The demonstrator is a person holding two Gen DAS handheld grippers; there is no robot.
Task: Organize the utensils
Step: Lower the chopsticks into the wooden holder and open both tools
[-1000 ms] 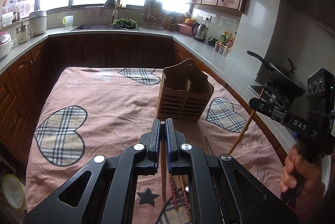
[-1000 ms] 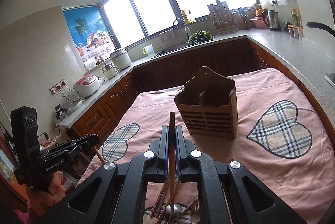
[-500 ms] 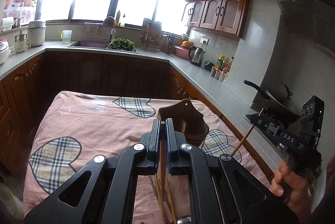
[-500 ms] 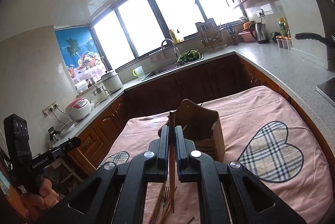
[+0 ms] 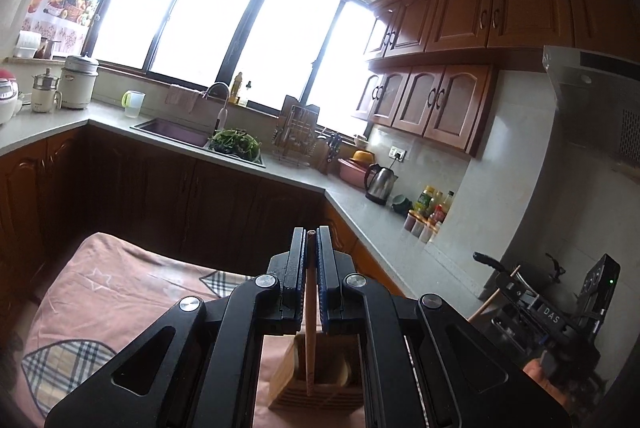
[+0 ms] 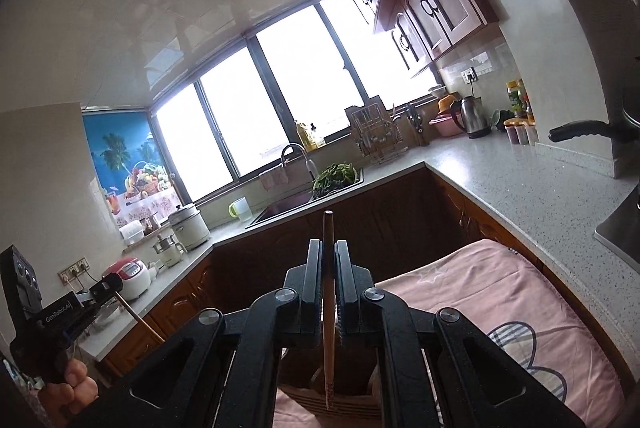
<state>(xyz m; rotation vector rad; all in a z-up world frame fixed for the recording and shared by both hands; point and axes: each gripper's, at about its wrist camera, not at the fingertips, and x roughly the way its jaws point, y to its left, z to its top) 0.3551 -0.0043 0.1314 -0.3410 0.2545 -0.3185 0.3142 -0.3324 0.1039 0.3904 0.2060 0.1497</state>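
Your left gripper [image 5: 308, 268] and right gripper [image 6: 329, 280] each clamp one chopstick [image 5: 309, 340]: light, stiff, slippery; jaws closed near its upper end.

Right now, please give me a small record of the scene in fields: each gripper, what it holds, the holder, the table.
left gripper: shut on a wooden chopstick, held upright
right gripper: shut on a second chopstick, also upright
wooden utensil holder: on the table, seen below the chopstick in both wrist views
chopstick tips: in front of the holder in the pictures; whether they are inside it cannot be told
tablecloth: pink, with plaid hearts
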